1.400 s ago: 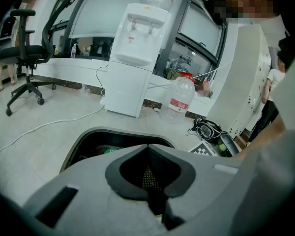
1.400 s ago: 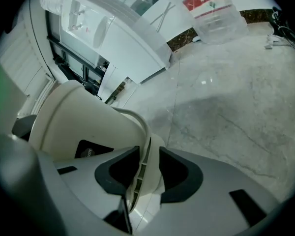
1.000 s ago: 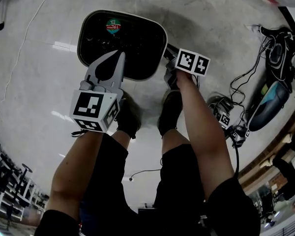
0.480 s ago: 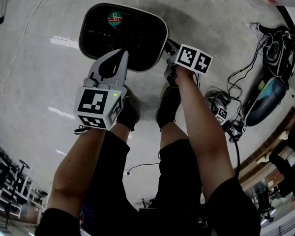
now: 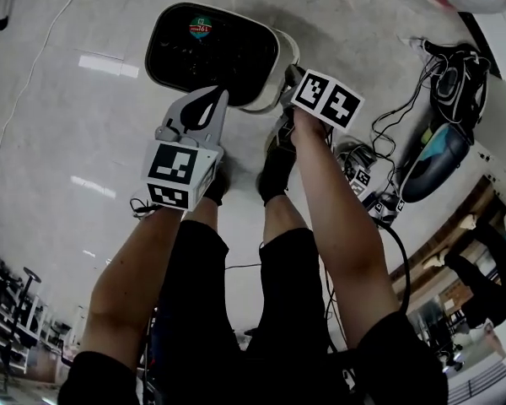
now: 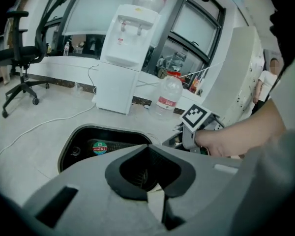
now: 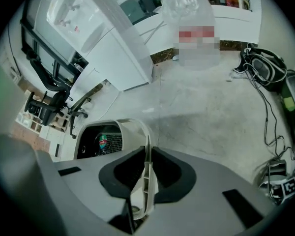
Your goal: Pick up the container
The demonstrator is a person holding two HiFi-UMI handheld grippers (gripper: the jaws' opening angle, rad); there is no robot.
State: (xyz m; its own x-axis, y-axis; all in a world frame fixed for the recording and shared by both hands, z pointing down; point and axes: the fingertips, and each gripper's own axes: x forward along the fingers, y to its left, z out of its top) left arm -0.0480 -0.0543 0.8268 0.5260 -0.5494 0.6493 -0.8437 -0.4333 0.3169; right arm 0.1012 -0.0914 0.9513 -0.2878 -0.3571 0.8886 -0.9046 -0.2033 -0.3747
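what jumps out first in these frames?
The big beige container with its dark inside and round sticker, at the top of the head view. Both grippers are clamped on its rim: the left gripper on the near edge, the right gripper on the right edge. A tangle of cables lies on the grey floor to the right.

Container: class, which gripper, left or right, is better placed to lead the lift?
Probably right. The right gripper clamps the container by its side wall, which runs deep between its jaws; the left gripper shows only a sliver of rim.
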